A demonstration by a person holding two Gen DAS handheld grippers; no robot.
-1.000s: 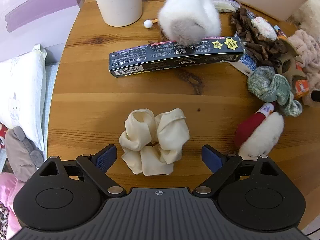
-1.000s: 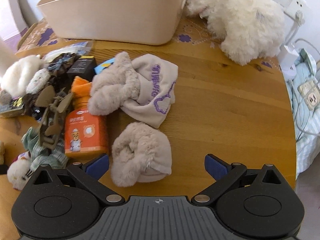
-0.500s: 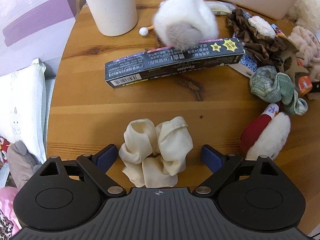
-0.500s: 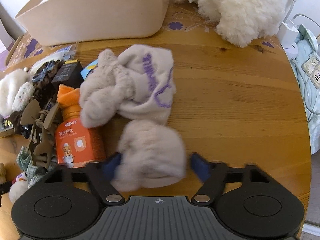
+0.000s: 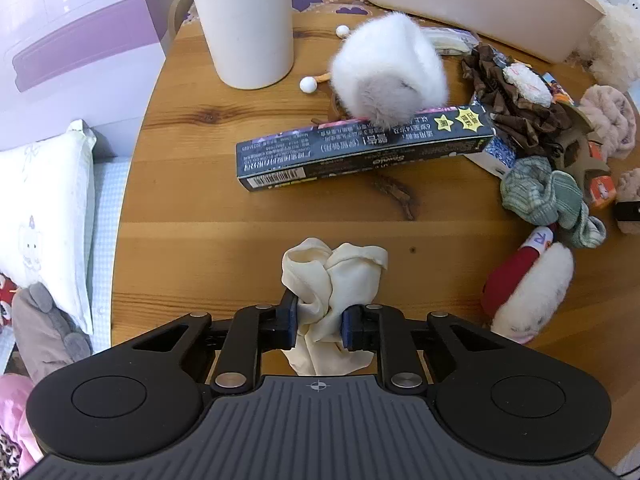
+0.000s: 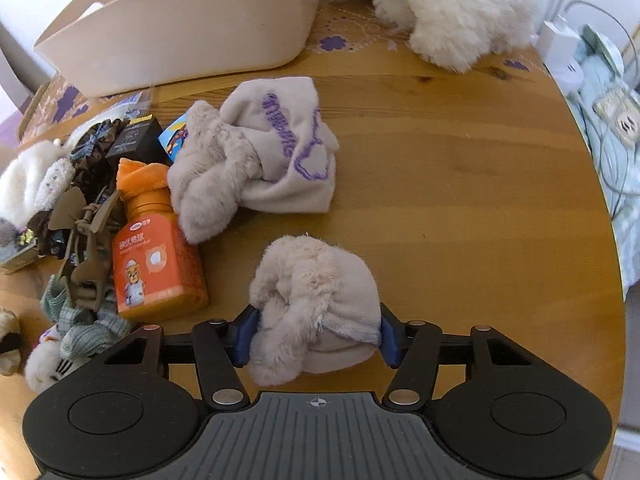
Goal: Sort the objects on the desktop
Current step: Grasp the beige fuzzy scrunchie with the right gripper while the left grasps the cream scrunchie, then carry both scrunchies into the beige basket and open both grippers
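Left hand-held gripper (image 5: pixel 319 322): closed down to a narrow gap on the cream scrunchie (image 5: pixel 332 276), the fabric pinched near its middle between the blue pads.
Cream scrunchie: bunched at the near edge of the wooden counter (image 5: pixel 192 208), apart from the other items; whether it is lifted cannot be told.
Handling, scrunchie: judged light, soft and easily squashed; a hold across the gathered middle is judged surest, since loose folds may slip out.
Right hand-held gripper (image 6: pixel 316 334): partly closed, wider than the left, with the fluffy beige bundle (image 6: pixel 314 304) pressed between its pads.
Fluffy beige bundle: on the counter at the near side, just clear of the orange bottle (image 6: pixel 154 256) and the beige cloth with purple lettering (image 6: pixel 280 148).
Handling, bundle: judged light, plush and springy; a deep grip through the bulk is advised, as the fur alone may slide.
Beige bin (image 6: pixel 180 28): at the far edge of the counter; its inside is mostly hidden and its contents cannot be told.
White cylinder (image 5: pixel 244 20): upright at the far left; its top is out of view.
Unsorted pile: dark long box (image 5: pixel 360 148), white fur puff (image 5: pixel 388 76) resting on the box, green scrunchie (image 5: pixel 540 192), brown hair clips (image 6: pixel 86 236).
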